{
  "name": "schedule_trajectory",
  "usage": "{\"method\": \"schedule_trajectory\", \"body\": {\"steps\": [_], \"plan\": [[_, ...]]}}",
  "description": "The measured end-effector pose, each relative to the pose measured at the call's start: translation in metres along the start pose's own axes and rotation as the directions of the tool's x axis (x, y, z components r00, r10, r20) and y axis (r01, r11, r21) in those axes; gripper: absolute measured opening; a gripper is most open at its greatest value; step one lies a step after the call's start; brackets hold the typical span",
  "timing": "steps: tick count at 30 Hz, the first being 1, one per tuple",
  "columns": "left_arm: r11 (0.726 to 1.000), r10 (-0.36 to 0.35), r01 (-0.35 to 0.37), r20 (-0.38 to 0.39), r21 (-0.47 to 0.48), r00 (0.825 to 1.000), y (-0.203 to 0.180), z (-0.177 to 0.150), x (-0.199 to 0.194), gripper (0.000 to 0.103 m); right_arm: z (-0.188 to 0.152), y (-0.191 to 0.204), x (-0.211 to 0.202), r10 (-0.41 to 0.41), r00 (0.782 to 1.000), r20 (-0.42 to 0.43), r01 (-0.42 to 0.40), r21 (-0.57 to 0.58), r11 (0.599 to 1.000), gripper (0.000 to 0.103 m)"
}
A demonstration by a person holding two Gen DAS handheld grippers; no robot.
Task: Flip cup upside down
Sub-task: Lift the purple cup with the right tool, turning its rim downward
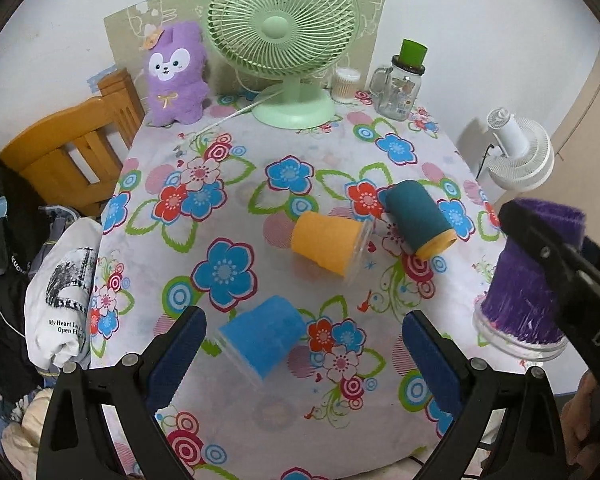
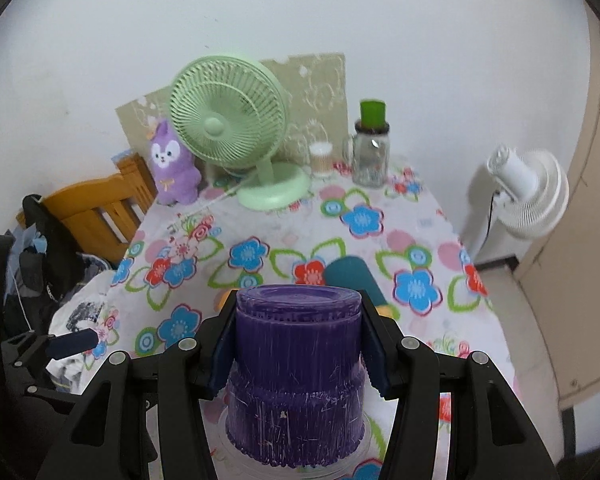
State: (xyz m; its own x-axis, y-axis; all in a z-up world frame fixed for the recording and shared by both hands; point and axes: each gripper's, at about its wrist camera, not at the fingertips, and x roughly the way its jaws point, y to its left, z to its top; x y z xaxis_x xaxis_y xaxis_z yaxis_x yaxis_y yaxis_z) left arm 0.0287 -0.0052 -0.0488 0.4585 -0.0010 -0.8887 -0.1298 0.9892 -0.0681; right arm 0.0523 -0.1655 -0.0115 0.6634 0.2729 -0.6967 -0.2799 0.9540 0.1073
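Two fuzzy cylindrical cups concern you: your right gripper (image 2: 298,354) pinches the inverted purple cup (image 2: 296,380); your left gripper (image 1: 302,344), spread, frames the toppled blue cup (image 1: 262,338) at 12 o'clock.

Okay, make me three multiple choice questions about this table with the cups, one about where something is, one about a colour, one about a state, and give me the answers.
1. Where is the plush toy?
A. far left corner of the table
B. on the chair
C. beside the glass jar

2. What colour is the cup in the right gripper?
A. orange
B. purple
C. blue

3. How is the blue cup placed?
A. upright
B. upside down
C. on its side

Answers: 1 A, it sits left of the green fan. 2 B, the purple cup is clamped between the pads. 3 C, it lies before the open left gripper.
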Motion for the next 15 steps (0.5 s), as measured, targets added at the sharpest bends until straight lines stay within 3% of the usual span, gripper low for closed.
{"method": "schedule_trajectory", "body": {"steps": [9,15], "plan": [[1.0,0.012,-0.012,0.013,-0.01,1.0,0.016,-0.022,0.038,0.1,-0.044,0.008,0.045,0.051,0.992,0.114,-0.046,-0.045,0.998,0.056],[1.0,0.028,-0.028,0.002,-0.009,1.0,0.027,-0.038,0.068,0.1,-0.074,0.008,0.093,0.049,0.991,0.128,-0.047,-0.019,0.999,0.056]]}}
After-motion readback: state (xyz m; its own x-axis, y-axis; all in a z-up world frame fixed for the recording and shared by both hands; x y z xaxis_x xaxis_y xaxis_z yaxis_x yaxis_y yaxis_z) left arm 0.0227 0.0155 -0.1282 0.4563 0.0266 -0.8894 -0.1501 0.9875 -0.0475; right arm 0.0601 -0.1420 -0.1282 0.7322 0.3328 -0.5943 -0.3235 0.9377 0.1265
